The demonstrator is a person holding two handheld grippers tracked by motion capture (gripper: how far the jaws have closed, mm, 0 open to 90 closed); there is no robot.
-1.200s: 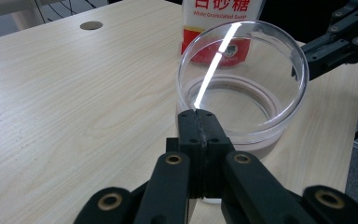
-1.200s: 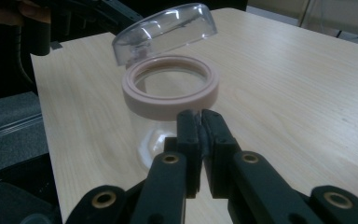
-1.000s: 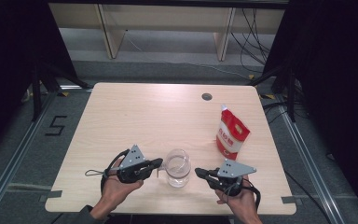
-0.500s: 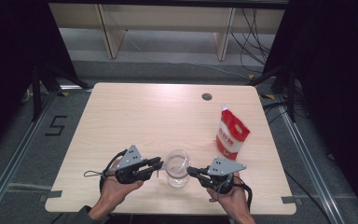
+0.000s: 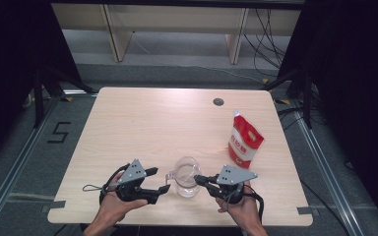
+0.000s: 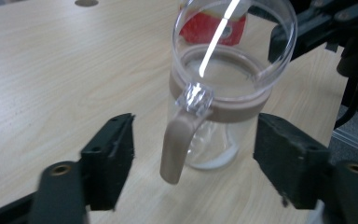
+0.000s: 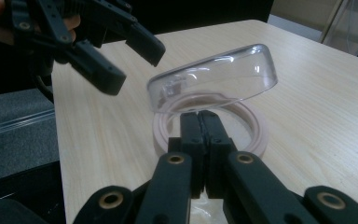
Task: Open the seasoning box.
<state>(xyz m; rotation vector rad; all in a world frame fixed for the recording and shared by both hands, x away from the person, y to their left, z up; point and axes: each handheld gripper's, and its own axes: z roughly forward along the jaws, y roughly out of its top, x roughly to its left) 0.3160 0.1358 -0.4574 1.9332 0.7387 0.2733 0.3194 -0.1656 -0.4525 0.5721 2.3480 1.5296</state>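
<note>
A clear mug (image 5: 186, 177) with a beige rim and a beige handle (image 6: 179, 144) stands near the table's front edge. Its clear hinged lid (image 7: 214, 77) is tipped up. My left gripper (image 5: 161, 179) is to the left of the mug. Its jaws have just been opening, and they now stand open on either side of the handle without touching it. My right gripper (image 7: 199, 119) comes in from the mug's other side. It is shut, with its tips at the beige rim (image 7: 256, 140) just beneath the raised lid's edge. I see nothing between its pads.
A red and white pouch (image 5: 245, 140) stands upright behind and to the right of the mug. There is a round cable hole (image 5: 218, 102) near the far edge of the wooden table (image 5: 142, 118). Dark curtains flank the table, and shelving and cables lie beyond it.
The left gripper's jaws went from shut to wide open beside the handle. The right gripper's tips edged left to the mug's rim. Both hands otherwise stayed in place.
</note>
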